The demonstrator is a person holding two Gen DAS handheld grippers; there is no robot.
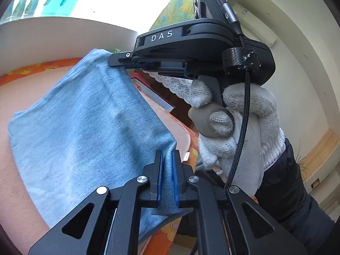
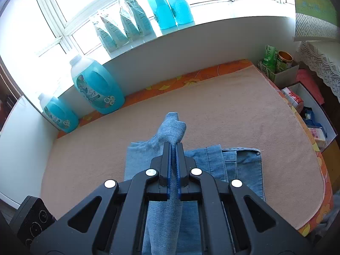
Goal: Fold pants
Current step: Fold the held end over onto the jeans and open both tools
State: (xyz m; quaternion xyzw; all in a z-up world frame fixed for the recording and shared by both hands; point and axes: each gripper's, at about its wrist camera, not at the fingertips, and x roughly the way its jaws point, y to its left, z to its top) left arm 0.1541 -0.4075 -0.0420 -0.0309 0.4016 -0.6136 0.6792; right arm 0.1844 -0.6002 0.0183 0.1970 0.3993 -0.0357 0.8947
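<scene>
The pants are light blue denim, stretched as a raised sheet between both grippers over the peach blanket. My left gripper is shut on the near edge of the denim, cloth pinched between its blue pads. My right gripper shows side-on at the far corner of the sheet, held by a white-gloved hand. In the right wrist view my right gripper is shut on a bunched fold of the pants, and the rest of the pants lie folded flat below on the blanket.
Large blue detergent jugs stand on the blanket's back left, with pouches and bottles on the windowsill. Open boxes with cans and packets sit along the right edge. A black device lies at the lower left.
</scene>
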